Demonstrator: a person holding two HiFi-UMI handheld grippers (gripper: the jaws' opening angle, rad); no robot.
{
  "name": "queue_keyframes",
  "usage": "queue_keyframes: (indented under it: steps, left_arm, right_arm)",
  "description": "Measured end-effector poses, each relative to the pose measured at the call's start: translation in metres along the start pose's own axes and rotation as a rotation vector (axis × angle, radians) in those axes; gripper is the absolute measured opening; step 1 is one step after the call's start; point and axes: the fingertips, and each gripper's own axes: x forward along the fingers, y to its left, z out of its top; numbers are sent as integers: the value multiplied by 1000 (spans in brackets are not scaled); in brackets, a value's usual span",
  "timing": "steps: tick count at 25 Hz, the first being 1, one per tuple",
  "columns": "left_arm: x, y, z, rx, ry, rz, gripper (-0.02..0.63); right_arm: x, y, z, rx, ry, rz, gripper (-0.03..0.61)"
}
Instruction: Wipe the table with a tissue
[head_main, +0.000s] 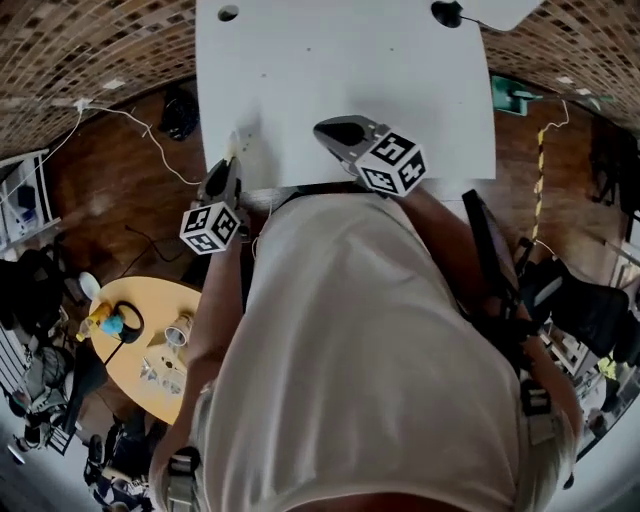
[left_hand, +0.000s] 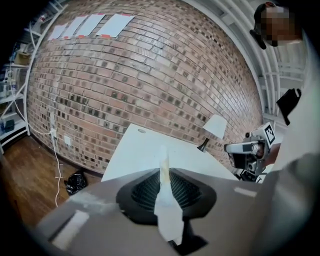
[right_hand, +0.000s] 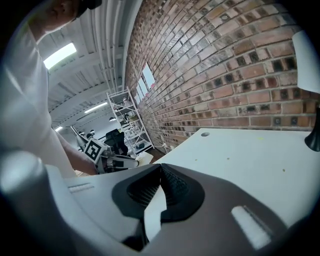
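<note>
The white table (head_main: 340, 70) stretches ahead of me. My left gripper (head_main: 231, 162) hangs at its near left edge, shut on a thin strip of white tissue (head_main: 233, 143). In the left gripper view the tissue (left_hand: 168, 210) is pinched between the jaws and sticks up past the tips of that gripper (left_hand: 164, 170). My right gripper (head_main: 325, 130) hovers over the table's near edge, apart from the left one. Its jaws meet at the tips of the gripper (right_hand: 160, 167). I cannot tell what the pale wedge behind them is. The right gripper view shows the left gripper (right_hand: 135, 161) with the tissue (right_hand: 143, 158).
A lamp (left_hand: 216, 126) stands at the table's far right, its base (head_main: 446, 13) by the brick wall. A cable hole (head_main: 228, 13) sits far left. A black bag (head_main: 180, 112) lies on the floor. A round yellow table (head_main: 150, 340) with several small things is behind left.
</note>
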Motion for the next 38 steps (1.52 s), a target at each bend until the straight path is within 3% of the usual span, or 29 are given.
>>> queue_keyframes:
  steps: [6, 12, 17, 22, 30, 33, 38]
  left_arm:
    - [-14, 46, -5, 28, 71, 100, 63]
    - [5, 59, -14, 99, 146, 99, 64]
    - [33, 64, -6, 218, 234, 113, 66]
    - [60, 65, -11, 285, 344, 107, 66]
    - [78, 64, -28, 266, 487, 95, 63]
    - [78, 51, -20, 230, 520, 54, 61]
    - [76, 42, -31, 251, 588, -6, 60]
  right_arm:
    - [9, 5, -3, 31, 15, -50, 9]
    - [8, 2, -7, 63, -8, -81, 9]
    - [-1, -4, -17, 97, -24, -96, 9]
    - [-13, -19, -22, 115, -39, -113, 9]
    - [-39, -43, -24, 132, -47, -140, 8]
    - [-39, -47, -25, 128, -42, -135, 9]
    - [-40, -46, -27, 130, -42, -128, 9]
